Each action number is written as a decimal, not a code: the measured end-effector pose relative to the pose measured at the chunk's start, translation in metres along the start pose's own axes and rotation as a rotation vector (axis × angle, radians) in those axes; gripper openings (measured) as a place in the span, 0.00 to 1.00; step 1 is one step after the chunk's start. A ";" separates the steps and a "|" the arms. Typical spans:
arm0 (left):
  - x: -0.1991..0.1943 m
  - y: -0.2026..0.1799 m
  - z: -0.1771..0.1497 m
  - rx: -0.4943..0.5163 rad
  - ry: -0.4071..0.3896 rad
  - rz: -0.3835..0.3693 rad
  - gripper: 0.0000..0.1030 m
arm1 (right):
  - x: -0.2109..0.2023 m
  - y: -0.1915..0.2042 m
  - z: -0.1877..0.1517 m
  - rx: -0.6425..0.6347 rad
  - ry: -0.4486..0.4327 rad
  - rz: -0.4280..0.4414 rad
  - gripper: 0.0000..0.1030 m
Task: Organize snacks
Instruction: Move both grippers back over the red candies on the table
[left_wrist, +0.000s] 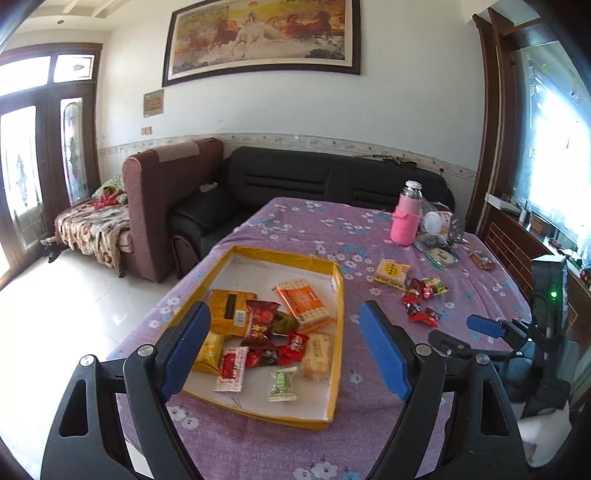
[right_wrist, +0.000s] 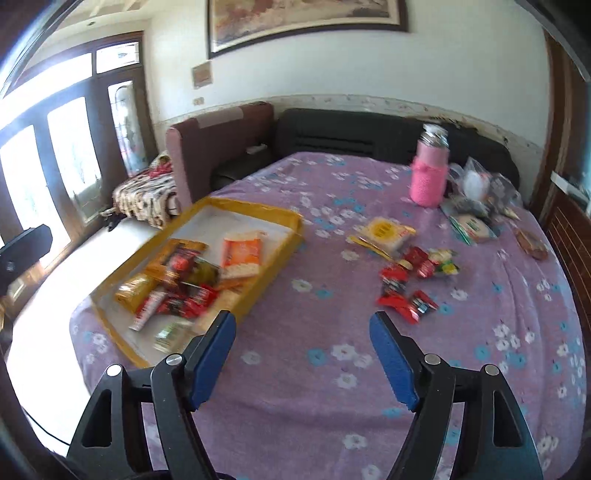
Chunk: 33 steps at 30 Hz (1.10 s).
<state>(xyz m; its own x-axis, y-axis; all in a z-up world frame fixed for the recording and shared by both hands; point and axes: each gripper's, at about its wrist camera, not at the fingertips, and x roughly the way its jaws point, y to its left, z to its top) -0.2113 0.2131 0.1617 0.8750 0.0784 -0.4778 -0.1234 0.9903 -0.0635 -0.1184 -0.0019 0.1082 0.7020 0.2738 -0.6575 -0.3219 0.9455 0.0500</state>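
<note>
Snacks (left_wrist: 258, 332) lie in two places on the purple flowered cloth (right_wrist: 314, 406) that covers the table. Many are already in the flat yellow tray (left_wrist: 334, 373), piled near its close end. The rest are loose on the cloth to the right of the tray: a little bunch of red candies (right_wrist: 404, 295), and a pale yellow packet (right_wrist: 384, 234) just behind them, lying flat with its long side slanting across the cloth. A pink bottle (right_wrist: 430, 177) stands farther back, well apart from them, next to a heap of bags. The right gripper (right_wrist: 306, 354) has both blue pads wide apart and nothing between them. It hangs over bare cloth. The red candies lie just ahead of it and a bit to its right, and the tray is off to its left. The left gripper (left_wrist: 284, 350) is spread wide too and holds nothing. It hangs over the tray, so the pile shows between its pads. The loose candies are far off to its right. I think the right one is nearer to the loose snacks, so it looks like the better one to go for them. It would need to go forward and a bit to its right, then down, and carry a candy left to the tray.
</note>
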 end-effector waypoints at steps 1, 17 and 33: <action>0.004 -0.002 -0.001 -0.005 0.017 -0.021 0.81 | 0.004 -0.014 -0.003 0.031 0.015 -0.014 0.74; 0.067 -0.033 -0.027 -0.111 0.268 -0.372 0.81 | 0.050 -0.153 -0.012 0.342 0.124 -0.119 0.75; 0.091 -0.042 -0.039 -0.128 0.357 -0.406 0.81 | 0.122 -0.143 0.006 0.389 0.176 -0.055 0.62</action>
<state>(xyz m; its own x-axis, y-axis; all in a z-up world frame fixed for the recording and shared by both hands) -0.1447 0.1738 0.0866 0.6536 -0.3724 -0.6589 0.1154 0.9094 -0.3996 0.0172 -0.1023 0.0255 0.5811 0.2187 -0.7839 0.0004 0.9631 0.2691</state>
